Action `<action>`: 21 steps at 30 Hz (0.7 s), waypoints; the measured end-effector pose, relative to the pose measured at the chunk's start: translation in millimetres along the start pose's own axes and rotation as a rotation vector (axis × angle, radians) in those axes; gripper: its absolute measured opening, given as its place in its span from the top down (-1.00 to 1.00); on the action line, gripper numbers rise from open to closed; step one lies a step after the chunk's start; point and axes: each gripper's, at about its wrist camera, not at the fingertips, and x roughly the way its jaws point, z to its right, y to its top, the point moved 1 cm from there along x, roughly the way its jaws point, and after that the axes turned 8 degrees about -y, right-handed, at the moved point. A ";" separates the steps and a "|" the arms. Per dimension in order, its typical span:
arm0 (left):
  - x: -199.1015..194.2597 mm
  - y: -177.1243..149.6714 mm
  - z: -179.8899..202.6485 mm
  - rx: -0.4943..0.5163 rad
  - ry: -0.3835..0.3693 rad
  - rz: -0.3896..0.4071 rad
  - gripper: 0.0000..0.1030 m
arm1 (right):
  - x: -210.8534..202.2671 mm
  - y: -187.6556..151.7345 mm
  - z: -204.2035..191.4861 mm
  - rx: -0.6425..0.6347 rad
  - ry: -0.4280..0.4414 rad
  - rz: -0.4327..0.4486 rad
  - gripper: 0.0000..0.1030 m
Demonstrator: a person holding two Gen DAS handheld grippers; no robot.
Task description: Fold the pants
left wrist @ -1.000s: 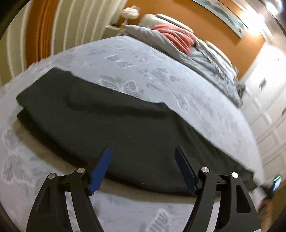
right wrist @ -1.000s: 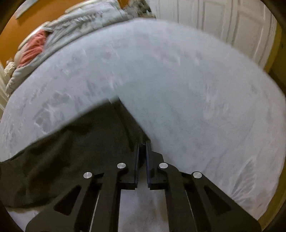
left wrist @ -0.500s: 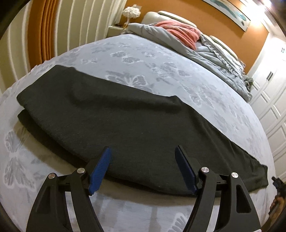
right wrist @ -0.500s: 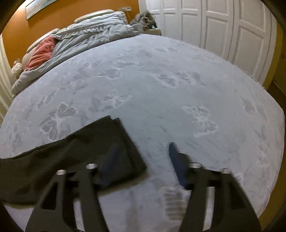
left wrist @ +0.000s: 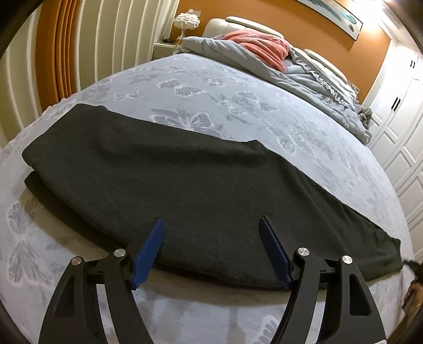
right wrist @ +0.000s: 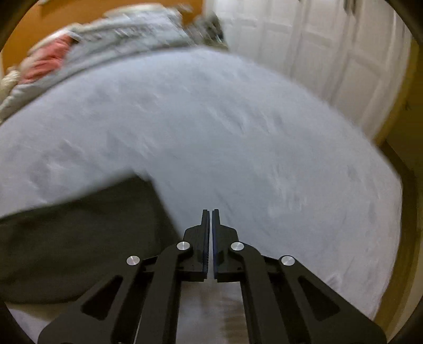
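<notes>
Dark grey pants (left wrist: 185, 185) lie flat across the bed, folded lengthwise, one leg on the other. The waist end is at the left and the leg ends at the right. My left gripper (left wrist: 211, 232) is open and empty, its blue pads over the near edge of the pants. In the blurred right wrist view the leg end of the pants (right wrist: 79, 232) lies at the lower left. My right gripper (right wrist: 210, 211) is shut on nothing, over the bare sheet just right of the leg end.
The bed has a light grey butterfly-print sheet (left wrist: 238, 105). A bunched grey duvet (left wrist: 317, 79) and a pink blanket (left wrist: 259, 47) lie at the headboard end. White wardrobe doors (right wrist: 317, 53) stand to the right, a lamp (left wrist: 186, 21) at the back.
My right gripper opened half a second ago and let the leg end go; now it has shut empty and shifted right of the pants. My left gripper stays open in place.
</notes>
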 end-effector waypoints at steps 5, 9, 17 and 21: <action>-4.0 3.0 -6.8 -0.049 -0.017 0.012 -0.37 | -38.4 6.3 3.9 0.038 0.140 0.085 0.56; -4.9 1.3 1.1 -0.019 -0.044 0.021 -0.37 | -41.5 20.3 -29.8 -0.009 0.138 0.158 -0.55; 0.6 -2.2 10.6 0.066 -0.041 0.025 -0.37 | -4.3 45.1 -91.1 -0.190 0.124 0.109 0.93; 6.3 2.3 8.3 0.061 -0.012 0.039 -0.37 | 10.8 55.6 -61.5 -0.090 0.109 0.096 0.93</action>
